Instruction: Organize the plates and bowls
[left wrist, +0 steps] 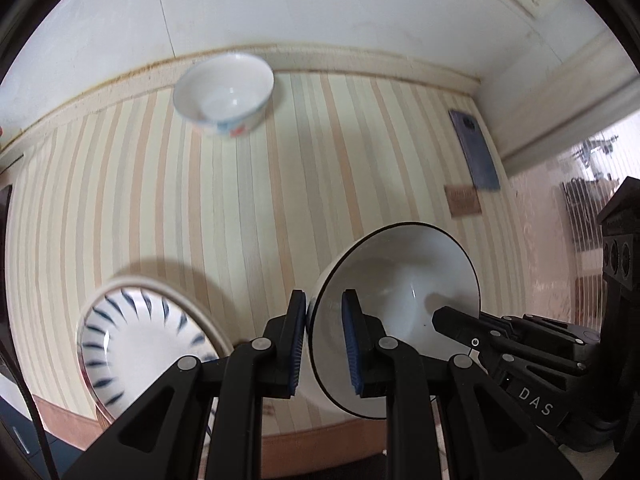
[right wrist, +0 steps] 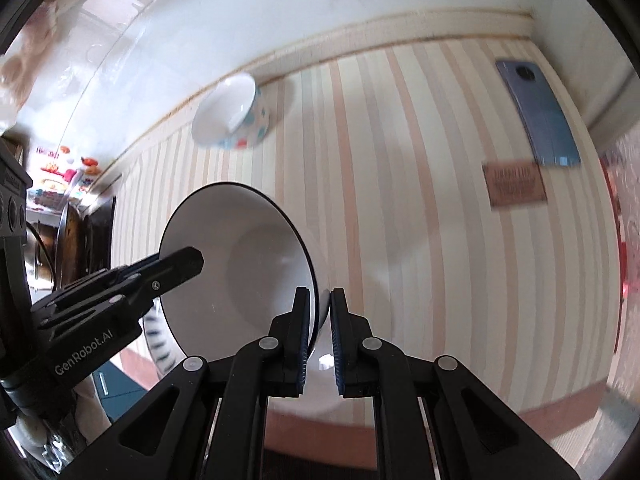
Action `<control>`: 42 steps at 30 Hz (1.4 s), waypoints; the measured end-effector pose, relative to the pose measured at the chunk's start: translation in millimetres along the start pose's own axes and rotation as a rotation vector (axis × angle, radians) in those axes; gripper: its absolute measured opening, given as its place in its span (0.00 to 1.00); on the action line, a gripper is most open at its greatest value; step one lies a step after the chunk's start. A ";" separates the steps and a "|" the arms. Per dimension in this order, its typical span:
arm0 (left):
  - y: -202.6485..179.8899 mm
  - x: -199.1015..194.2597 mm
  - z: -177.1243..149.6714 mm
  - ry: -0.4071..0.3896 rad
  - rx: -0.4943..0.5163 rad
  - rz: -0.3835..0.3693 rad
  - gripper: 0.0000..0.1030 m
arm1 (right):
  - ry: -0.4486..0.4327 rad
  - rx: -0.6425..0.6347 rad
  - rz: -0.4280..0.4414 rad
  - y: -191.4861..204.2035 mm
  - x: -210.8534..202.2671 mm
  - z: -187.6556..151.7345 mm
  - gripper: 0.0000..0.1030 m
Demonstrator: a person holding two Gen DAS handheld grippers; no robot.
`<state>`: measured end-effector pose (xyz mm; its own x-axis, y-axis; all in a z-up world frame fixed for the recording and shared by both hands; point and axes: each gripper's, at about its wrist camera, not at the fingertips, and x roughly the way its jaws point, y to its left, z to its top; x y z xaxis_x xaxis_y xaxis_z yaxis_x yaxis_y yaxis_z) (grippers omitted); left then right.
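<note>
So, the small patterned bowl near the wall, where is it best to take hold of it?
Probably at its rim. The patterned bowl stands upright and open, apart from other things, so come from above: one finger inside, one outside, on the near, unobstructed side of the wall.

White bowl [left wrist: 400, 280], black rim; striped tablecloth [left wrist: 240, 200].
</note>
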<state>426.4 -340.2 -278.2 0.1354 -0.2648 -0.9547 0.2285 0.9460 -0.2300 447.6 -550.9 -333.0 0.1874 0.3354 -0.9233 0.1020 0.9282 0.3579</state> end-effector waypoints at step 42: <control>3.2 62.8 -34.3 0.149 0.006 0.061 0.16 | 0.150 0.066 -0.027 -15.5 54.4 -37.6 0.14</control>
<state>402.6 -347.4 -345.4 0.0052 -0.1757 -0.9844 0.2304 0.9582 -0.1698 419.5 -541.0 -394.0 0.0360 0.3358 -0.9412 0.1696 0.9261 0.3369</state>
